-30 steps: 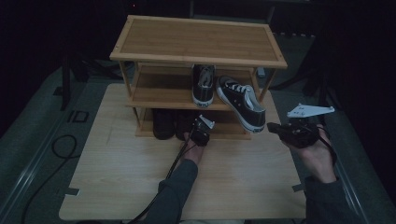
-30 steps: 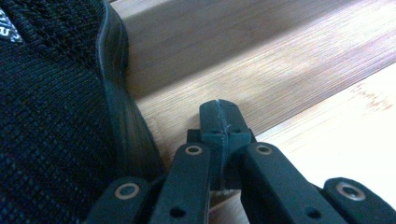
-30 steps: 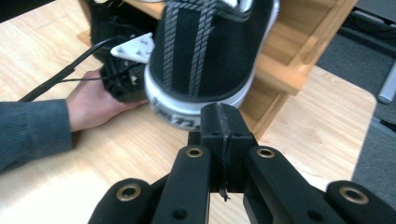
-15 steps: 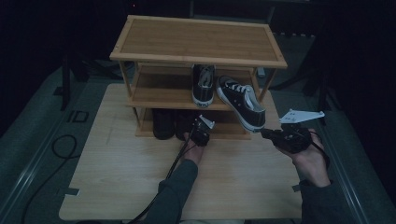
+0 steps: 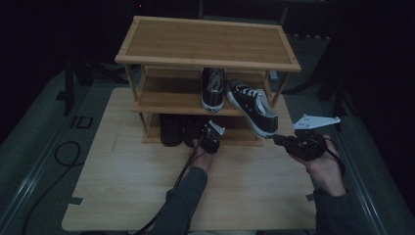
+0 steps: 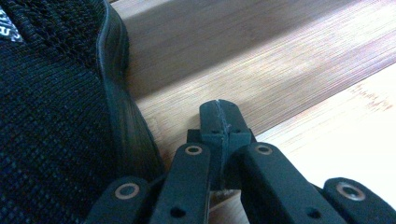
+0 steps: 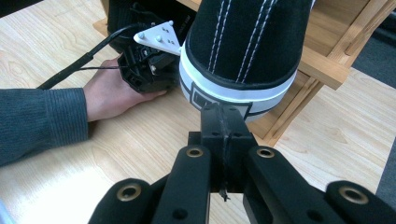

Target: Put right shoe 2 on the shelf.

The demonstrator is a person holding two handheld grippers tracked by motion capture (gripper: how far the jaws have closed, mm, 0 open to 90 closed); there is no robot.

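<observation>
A bamboo shoe rack (image 5: 205, 44) stands at the back of the table. Its middle shelf carries a black-and-white sneaker (image 5: 214, 90) set straight. Beside it lies an angled sneaker (image 5: 254, 105) (image 7: 243, 46) whose heel hangs over the front edge. My right gripper (image 5: 277, 140) (image 7: 223, 116) is shut and empty, its tip right at that heel; I cannot tell whether it touches. A black mesh shoe (image 5: 171, 129) (image 6: 56, 116) sits on the bottom shelf (image 6: 233, 60). My left gripper (image 5: 209, 136) (image 6: 219, 114) is shut and empty just right of it, low at the shelf's front edge.
The rack's top shelf is bare. The wooden table (image 5: 122, 181) has free room in front of the rack and on its left side. A cable (image 5: 58, 152) lies on the grey floor to the left. In the right gripper view the left gripper (image 7: 149, 70) and its hand (image 7: 116, 95) rest on the table.
My right gripper has shifted a little to the left and down, bringing its tip closer to the angled sneaker's heel. The left gripper and both sneakers have stayed put.
</observation>
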